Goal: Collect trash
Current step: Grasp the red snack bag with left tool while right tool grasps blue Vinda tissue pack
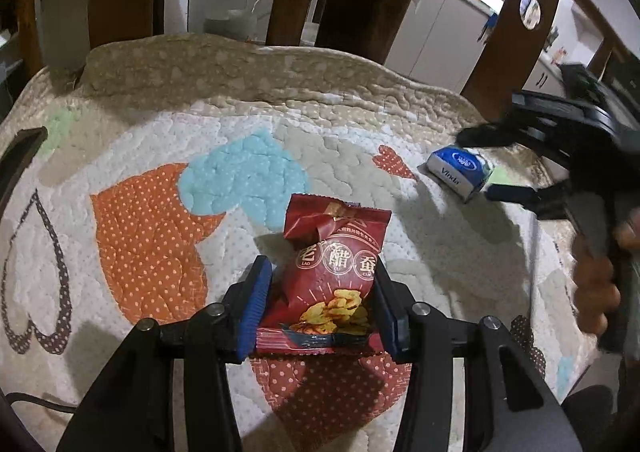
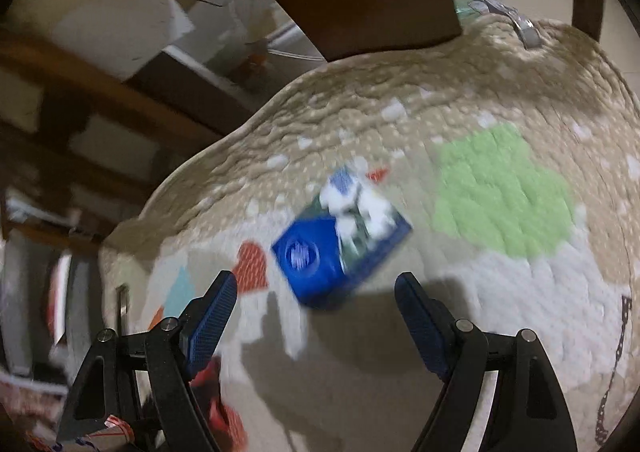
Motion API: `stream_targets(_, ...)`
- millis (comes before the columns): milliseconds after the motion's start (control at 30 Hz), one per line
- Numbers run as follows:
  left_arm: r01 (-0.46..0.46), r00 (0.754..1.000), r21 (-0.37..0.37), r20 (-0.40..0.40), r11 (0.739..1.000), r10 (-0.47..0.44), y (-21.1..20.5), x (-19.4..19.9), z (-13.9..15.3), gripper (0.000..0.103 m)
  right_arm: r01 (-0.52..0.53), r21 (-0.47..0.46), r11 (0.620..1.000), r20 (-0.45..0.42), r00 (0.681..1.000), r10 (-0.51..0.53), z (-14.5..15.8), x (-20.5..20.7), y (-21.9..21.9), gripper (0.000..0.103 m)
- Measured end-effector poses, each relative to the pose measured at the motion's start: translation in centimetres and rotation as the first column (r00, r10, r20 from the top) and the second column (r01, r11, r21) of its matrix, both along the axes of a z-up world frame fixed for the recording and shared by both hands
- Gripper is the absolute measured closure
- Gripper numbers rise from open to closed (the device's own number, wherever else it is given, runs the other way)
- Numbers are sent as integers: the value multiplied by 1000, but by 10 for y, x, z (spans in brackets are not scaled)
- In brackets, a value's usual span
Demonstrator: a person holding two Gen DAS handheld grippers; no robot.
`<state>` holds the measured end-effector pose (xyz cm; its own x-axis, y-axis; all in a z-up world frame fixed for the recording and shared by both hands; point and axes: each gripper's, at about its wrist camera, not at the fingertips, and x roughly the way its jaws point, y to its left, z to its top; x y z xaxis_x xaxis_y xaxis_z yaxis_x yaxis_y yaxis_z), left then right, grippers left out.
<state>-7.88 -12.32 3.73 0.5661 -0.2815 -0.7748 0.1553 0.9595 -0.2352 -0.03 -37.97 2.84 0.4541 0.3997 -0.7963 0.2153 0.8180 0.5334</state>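
The left gripper (image 1: 320, 304) is clamped on a red snack packet (image 1: 334, 284) printed with Chinese characters, near on the quilted cushion (image 1: 160, 156). Far right lies a blue tissue pack (image 1: 460, 168) reading "Vinda", with the right gripper (image 2: 316, 320) spread wide just short of it.

Warm indoor light falls from above, fairly dim, leaving the frame corners black with fisheye vignetting. In the left wrist view the picture is sharp at centre; the snack bag (image 1: 334, 280) shows a little glare on its foil, and soft shadows spread across the quilt (image 1: 160, 156) at lower centre. The other tool (image 1: 532, 156) at the right edge is smeared. The right wrist view is motion-blurred throughout: the tissue pack (image 2: 340, 252) is streaked, edges bend strongly.
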Motion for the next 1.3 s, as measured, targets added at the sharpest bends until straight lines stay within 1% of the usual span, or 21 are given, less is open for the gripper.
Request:
stream_targets(100, 1, 1000, -24, 10, 1000, -1, 2, 0, 1, 56, 20, -113, 993, -48, 999, -25, 1, 22, 17, 18)
stream_targets(233, -7, 1000, -54, 25, 999, 9, 5, 0, -2, 54, 29, -235, 972, -103, 993, -54, -4, 37, 39, 18)
stream_targets(333, -5, 999, -40, 39, 999, 7, 3, -1, -2, 50, 20, -323, 946, -123, 990, -63, -6, 42, 54, 17)
stream_targets(367, 2, 999, -29, 47, 1000, 0, 1, -1, -3, 45, 8, -347, 938, -131, 990, -56, -6, 44, 58, 19)
stream_targets(400, 7, 999, -20, 50, 1000, -6, -1, -2, -3, 44, -4, -381, 925, -135, 989, -52, -7, 46, 63, 27)
stream_targets(467, 11, 998, 16, 63, 1000, -12, -6, -4, -3, 43, -11, -408, 913, -133, 990, -47, -7, 46, 65, 36)
stream_targets(500, 10, 998, 20, 65, 1000, -11, -6, -4, -4, 43, -16, -409, 913, -127, 991, -39, -6, 44, 65, 43)
stream_targets(533, 9, 998, 14, 69, 1000, -10, -5, -5, -3, 46, -23, -405, 914, -123, 992, -30, -5, 38, 61, 44)
stream_targets(567, 2, 998, -1, 68, 1000, -2, -2, -7, -2, 54, -29, -388, 921, -117, 993, -18, -3, 32, 57, 46)
stream_targets(600, -1, 998, -16, 66, 1000, 2, 1, -6, -3, 64, -31, -369, 929, -111, 994, -10, 1, 25, 47, 46)
stream_targets(633, 0, 998, -48, 55, 999, 2, 5, -6, -2, 67, -34, -351, 936, -102, 995, -2, 3, 17, 42, 47)
stream_targets(800, -41, 998, -83, 43, 996, 45, 17, -10, 6, 67, -70, -304, 950, -58, 997, 55, 11, -37, 18, 47)
stream_targets(833, -45, 998, -99, 43, 994, 49, 19, -13, 11, 67, -78, -297, 952, -51, 997, 66, 12, -46, 15, 47)
stream_targets(900, -45, 998, -110, 47, 993, 51, 21, -20, 17, 67, -87, -287, 954, -27, 996, 83, 14, -75, 3, 47)
stream_targets(967, -47, 998, -121, 39, 992, 52, 24, -28, 23, 68, -85, -275, 958, 1, 996, 89, 17, -101, -9, 47)
stream_targets(1033, -49, 998, -128, 21, 991, 52, 25, -34, 27, 67, -73, -267, 961, 26, 996, 83, 19, -118, -20, 47)
stream_targets(1133, -45, 999, -118, 2, 992, 45, 25, -42, 34, 67, -38, -282, 959, 73, 995, 61, 23, -146, -39, 47)
stream_targets(1233, -30, 1000, -73, 2, 997, 30, 16, -49, 43, 67, -6, -270, 963, 111, 993, 37, 25, -172, -58, 47)
stream_targets(1300, -17, 1000, -42, 6, 999, 17, 7, -54, 46, 67, 23, -261, 965, 136, 991, 13, 21, -180, -69, 47)
